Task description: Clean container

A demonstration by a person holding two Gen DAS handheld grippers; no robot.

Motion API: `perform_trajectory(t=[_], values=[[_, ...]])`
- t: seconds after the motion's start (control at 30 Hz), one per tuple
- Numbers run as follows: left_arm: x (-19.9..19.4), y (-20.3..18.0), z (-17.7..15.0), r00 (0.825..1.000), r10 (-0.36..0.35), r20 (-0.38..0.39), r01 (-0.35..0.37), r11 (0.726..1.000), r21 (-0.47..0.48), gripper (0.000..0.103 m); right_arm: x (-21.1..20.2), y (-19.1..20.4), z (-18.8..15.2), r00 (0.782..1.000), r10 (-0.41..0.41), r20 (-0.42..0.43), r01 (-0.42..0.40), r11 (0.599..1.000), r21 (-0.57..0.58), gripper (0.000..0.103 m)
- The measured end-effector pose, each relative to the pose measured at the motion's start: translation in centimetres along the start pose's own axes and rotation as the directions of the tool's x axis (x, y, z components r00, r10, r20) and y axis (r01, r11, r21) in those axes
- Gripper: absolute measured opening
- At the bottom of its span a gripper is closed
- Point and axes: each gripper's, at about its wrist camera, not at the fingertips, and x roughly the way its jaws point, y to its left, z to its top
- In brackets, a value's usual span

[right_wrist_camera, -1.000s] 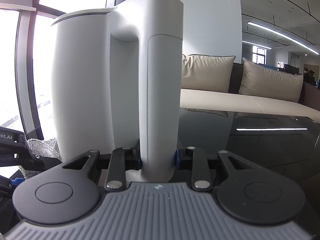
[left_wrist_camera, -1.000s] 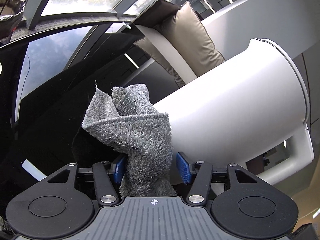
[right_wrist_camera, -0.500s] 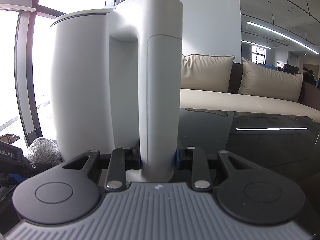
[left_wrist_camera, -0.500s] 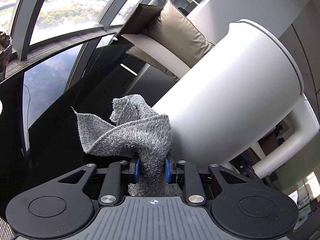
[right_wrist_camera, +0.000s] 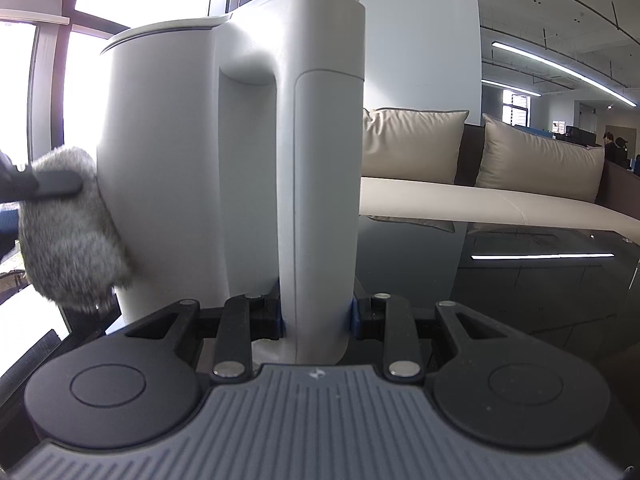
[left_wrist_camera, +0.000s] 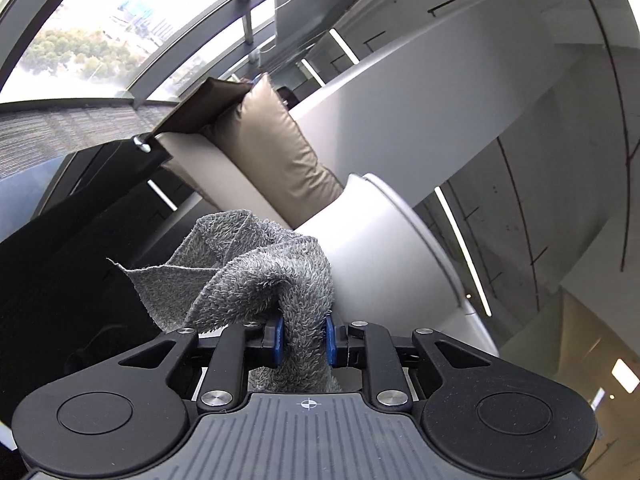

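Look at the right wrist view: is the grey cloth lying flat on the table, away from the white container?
No, the grey cloth is held up against the side wall of the white container, well above the table.

The grey cloth point(right_wrist_camera: 68, 228) now sits higher against the white container point(right_wrist_camera: 168, 168) wall than a second ago, and the left hand-held gripper point(left_wrist_camera: 303, 340), earlier wide, clamps it tightly, tilted further upward.

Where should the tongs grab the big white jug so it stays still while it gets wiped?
Grab the white jug by its tall handle, coming straight at the handle side. It is a narrow upright bar that fits between the tongs, as the right tongs show. That leaves the round wall free for the grey cloth in the left tongs.
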Motion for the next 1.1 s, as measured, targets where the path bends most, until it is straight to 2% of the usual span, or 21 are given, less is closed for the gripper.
perform_trajectory(t=[0.03, 0.17, 0.3, 0.37, 0.4, 0.47, 0.57, 0.67, 0.83, 0.87, 0.9, 1.0, 1.1], values=[[-0.1, -0.2, 0.1, 0.999, -0.042, 0.026, 0.042, 0.999, -0.001, 0.018, 0.0, 0.0, 0.0, 1.0, 0.0, 0.0, 0.0, 1.0, 0.0, 0.03], [-0.6, -1.1, 0.6, 0.991, -0.112, 0.07, 0.113, 0.994, -0.007, 0.018, -0.1, -0.2, 0.0, 1.0, 0.0, 0.0, 0.0, 1.0, 0.001, 0.03], [-0.1, -1.0, 0.0, 0.993, -0.092, 0.075, 0.093, 0.996, -0.016, 0.018, -0.3, -0.1, 0.1, 1.0, -0.016, 0.011, 0.015, 1.0, 0.014, 0.031], [0.2, -1.2, -0.2, 0.995, -0.065, 0.072, 0.066, 0.998, -0.005, 0.018, -1.3, 0.8, 0.5, 0.994, -0.086, 0.07, 0.087, 0.996, -0.017, 0.036], [0.2, -1.2, -0.2, 0.996, -0.053, 0.069, 0.054, 0.999, -0.009, 0.018, -1.8, 1.4, 0.7, 0.986, -0.127, 0.104, 0.131, 0.991, -0.039, 0.041], [0.1, -1.3, -0.3, 0.997, -0.038, 0.066, 0.039, 0.999, -0.015, 0.018, -2.7, 2.8, 1.2, 0.964, -0.21, 0.166, 0.224, 0.972, -0.07, 0.043], [-0.6, -1.2, -0.3, 0.998, -0.019, 0.058, 0.021, 1.0, -0.02, 0.018, -3.5, 4.2, 1.9, 0.932, -0.285, 0.223, 0.308, 0.949, -0.072, 0.043], [-1.5, -1.1, -0.3, 0.999, -0.007, 0.053, 0.008, 1.0, -0.019, 0.018, -3.6, 4.9, 2.7, 0.908, -0.329, 0.259, 0.356, 0.932, -0.068, 0.043], [-1.6, -0.7, 0.1, 0.999, -0.01, 0.052, 0.011, 1.0, -0.016, 0.018, -3.0, 4.6, 3.3, 0.898, -0.348, 0.268, 0.374, 0.926, -0.049, 0.041], [-1.5, -0.6, 0.2, 0.999, -0.011, 0.05, 0.012, 1.0, -0.015, 0.018, -2.9, 4.4, 3.3, 0.902, -0.337, 0.27, 0.362, 0.931, -0.049, 0.032], [-1.5, -0.6, 0.2, 0.999, -0.013, 0.047, 0.013, 1.0, -0.014, 0.018, -2.9, 4.3, 3.3, 0.906, -0.326, 0.27, 0.351, 0.935, -0.048, 0.029], [-1.2, -0.4, 0.3, 0.999, -0.012, 0.044, 0.013, 1.0, -0.016, 0.018, -3.0, 3.5, 3.1, 0.912, -0.298, 0.282, 0.322, 0.946, -0.038, 0.029], [-1.3, -0.2, 0.4, 0.999, -0.018, 0.038, 0.019, 0.999, -0.03, 0.018, -3.3, 1.8, 3.0, 0.927, -0.226, 0.3, 0.239, 0.971, -0.006, 0.029]])
